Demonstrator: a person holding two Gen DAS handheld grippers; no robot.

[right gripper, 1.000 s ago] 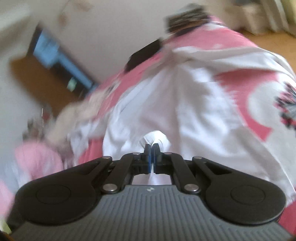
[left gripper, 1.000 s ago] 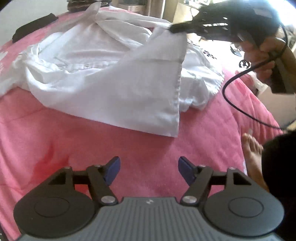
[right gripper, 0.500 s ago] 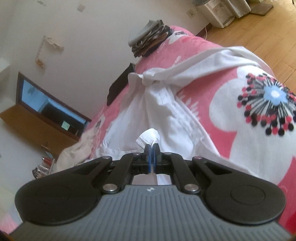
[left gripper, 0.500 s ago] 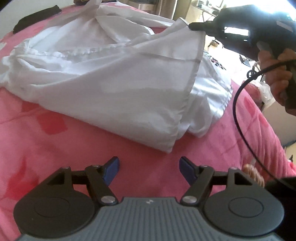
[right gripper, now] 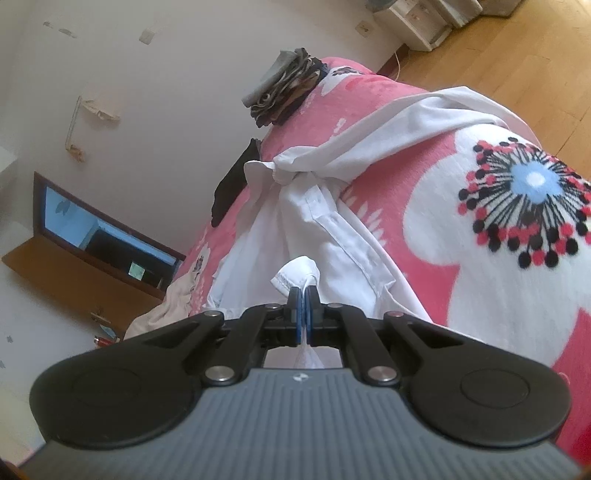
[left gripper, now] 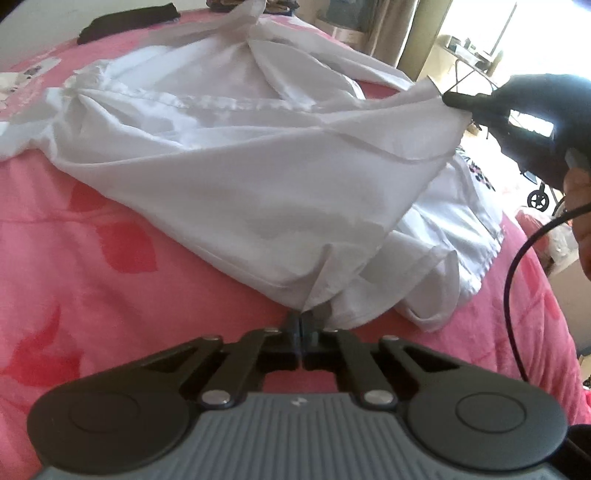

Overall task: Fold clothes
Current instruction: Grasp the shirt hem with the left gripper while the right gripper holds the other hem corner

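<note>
Left wrist view: a white shirt lies rumpled across a pink floral bedspread, its sleeves trailing toward the far edge. The left gripper has its jaws pressed together on a small pinch of the shirt's near hem, where the fabric gathers into a peak. To the right, the right gripper holds another corner of the same panel lifted off the bed, so the cloth hangs in a slack sheet between the 2 grips. A hand and a black cable show at the right edge. A dark garment lies near the far side of the bed.

Right wrist view: the right gripper is clamped on a fold of white hem, with a tuft sticking out past the blue pads and more cloth hanging behind them. Beyond it the shirt runs up the bed, its collar area bunched and twisted, 1 sleeve stretched toward the floor side. A stack of folded clothes sits at the far corner of the bed.

The shirt looks thin, light and limp; it sags and creases wherever it is unsupported and will not hold a shape of its own. Seamed edges and hem corners are the firmest places to pinch, as single-layer cloth may slip or bunch. With 2 corners held, the panel could be spread taut, though the twisted collar end would likely drag.
</note>
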